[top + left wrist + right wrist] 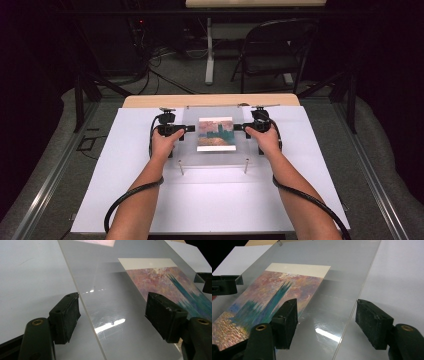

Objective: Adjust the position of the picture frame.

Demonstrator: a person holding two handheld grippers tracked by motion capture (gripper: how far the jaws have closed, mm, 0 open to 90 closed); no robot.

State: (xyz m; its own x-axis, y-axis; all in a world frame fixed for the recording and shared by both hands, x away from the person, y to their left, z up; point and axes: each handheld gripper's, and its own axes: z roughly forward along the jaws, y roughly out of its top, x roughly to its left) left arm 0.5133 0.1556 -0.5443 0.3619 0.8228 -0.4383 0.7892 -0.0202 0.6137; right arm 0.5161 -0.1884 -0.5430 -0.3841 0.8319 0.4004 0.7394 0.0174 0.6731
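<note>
The clear acrylic sheet (215, 137) lies over a painted print (216, 134) at the middle of the white tabletop (125, 200), standing on small pegs. The left gripper (189, 128) and right gripper (241, 127) each straddle a side edge, jaws apart, not yet clamped. To lift it well, both should probably close together and rise evenly, keeping the sheet level.
</note>
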